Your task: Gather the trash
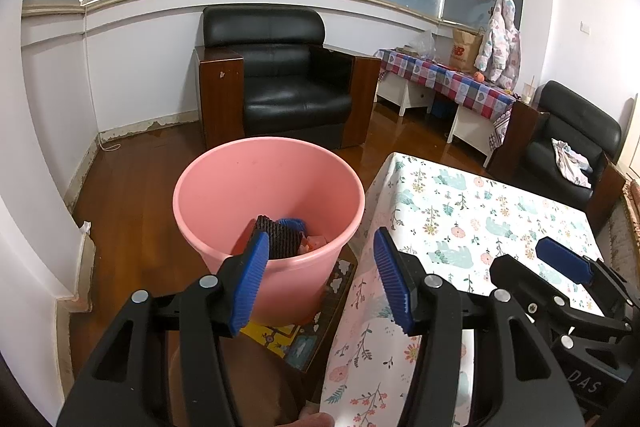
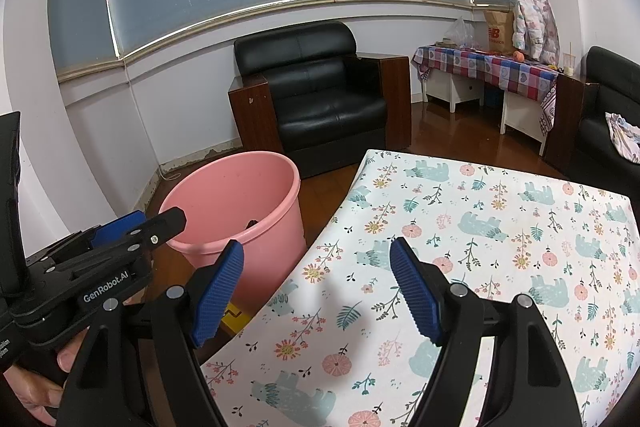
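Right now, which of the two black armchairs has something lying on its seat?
The armchair on the right, beside the checked table; a crumpled cloth lies on its seat. The armchair under the window has a bare seat.

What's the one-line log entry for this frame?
phase: after drop | left gripper: open, empty, by pink bin | right gripper: open, empty, over floral tablecloth | bin: dark sponge-like block, blue and orange scraps
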